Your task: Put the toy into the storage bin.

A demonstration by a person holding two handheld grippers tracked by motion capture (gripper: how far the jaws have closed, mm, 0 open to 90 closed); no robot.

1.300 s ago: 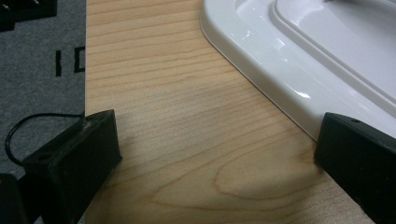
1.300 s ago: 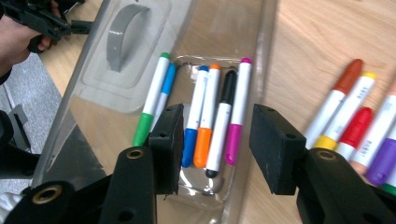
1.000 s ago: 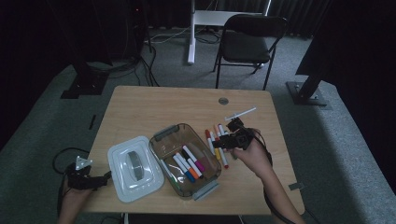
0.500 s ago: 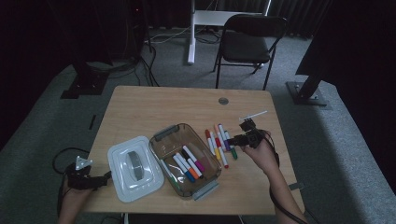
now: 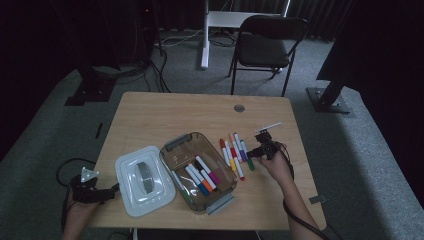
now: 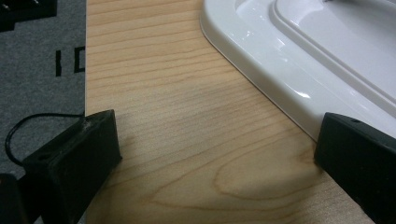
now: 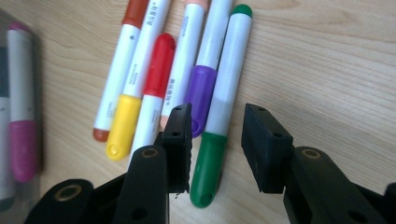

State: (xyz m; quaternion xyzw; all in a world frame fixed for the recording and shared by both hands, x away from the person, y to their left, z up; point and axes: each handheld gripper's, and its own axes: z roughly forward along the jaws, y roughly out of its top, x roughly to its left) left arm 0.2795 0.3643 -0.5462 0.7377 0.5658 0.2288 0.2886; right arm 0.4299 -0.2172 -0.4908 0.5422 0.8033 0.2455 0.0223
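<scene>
While the left gripper (image 5: 106,192) rests wide open at the table's (image 5: 165,112) near left corner beside the white lid (image 5: 144,179), the work goes on further right. Past the clear container (image 5: 197,170) holding several markers, the right gripper (image 7: 215,140) has just been narrowing its jaws astride the green marker (image 7: 219,116), outermost of the loose row, pads not yet pressing. Next, I judge: pinch, lift, carry to the container.

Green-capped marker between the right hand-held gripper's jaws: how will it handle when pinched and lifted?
The green-capped marker looks like a rigid plastic tube, so probably stiff and light. Its round, glossy barrel could slip or roll if nudged. It lies against the purple-capped marker, so the jaws of the right hand-held gripper, which have just been closing around it, may disturb that one too.
</scene>
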